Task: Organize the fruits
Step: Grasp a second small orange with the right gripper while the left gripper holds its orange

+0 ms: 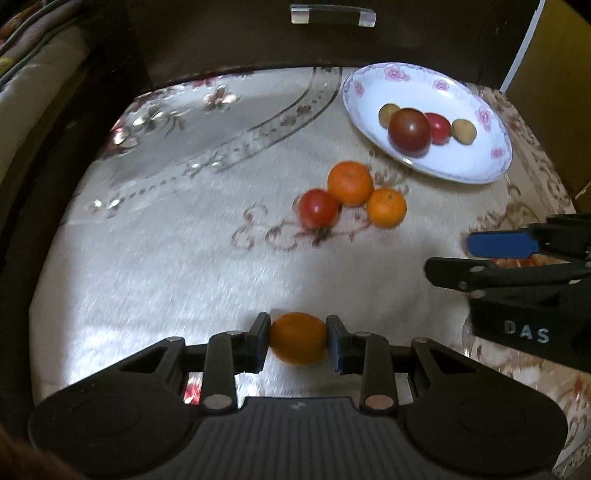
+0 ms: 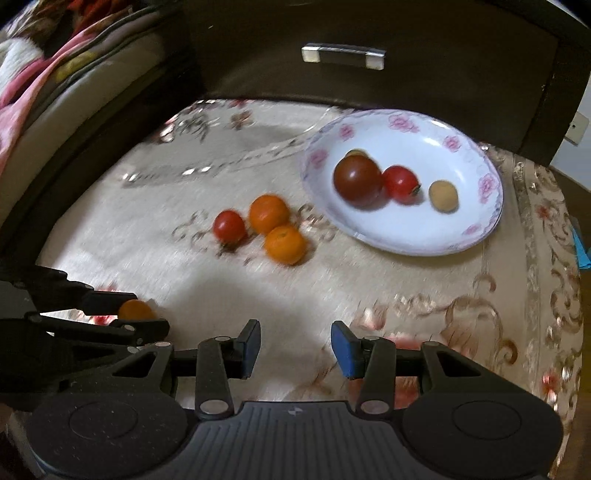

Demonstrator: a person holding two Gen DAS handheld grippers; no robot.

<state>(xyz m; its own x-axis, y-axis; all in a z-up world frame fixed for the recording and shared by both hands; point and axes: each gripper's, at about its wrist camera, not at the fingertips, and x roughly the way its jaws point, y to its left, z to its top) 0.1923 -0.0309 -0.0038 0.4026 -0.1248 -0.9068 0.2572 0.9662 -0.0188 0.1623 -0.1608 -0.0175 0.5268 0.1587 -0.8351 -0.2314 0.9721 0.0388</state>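
My left gripper [image 1: 297, 338] is shut on an orange tangerine [image 1: 297, 338], held near the table's front; the tangerine also shows in the right wrist view [image 2: 135, 309]. My right gripper [image 2: 295, 343] is open and empty over the cloth; it shows at the right in the left wrist view [image 1: 448, 256]. Two tangerines [image 1: 350, 183] [image 1: 386, 207] and a red tomato [image 1: 318, 208] lie together mid-table. A white flowered plate [image 1: 476, 162] at the back right holds a dark tomato [image 1: 409, 130], a red tomato [image 1: 439, 127] and two small tan fruits [image 1: 464, 131].
A beige embroidered tablecloth [image 1: 184, 258] covers the table. A dark drawer front with a metal handle [image 1: 332, 15] stands behind it. Bedding [image 2: 55, 74] lies at the left. A cardboard box [image 1: 546, 74] stands at the back right.
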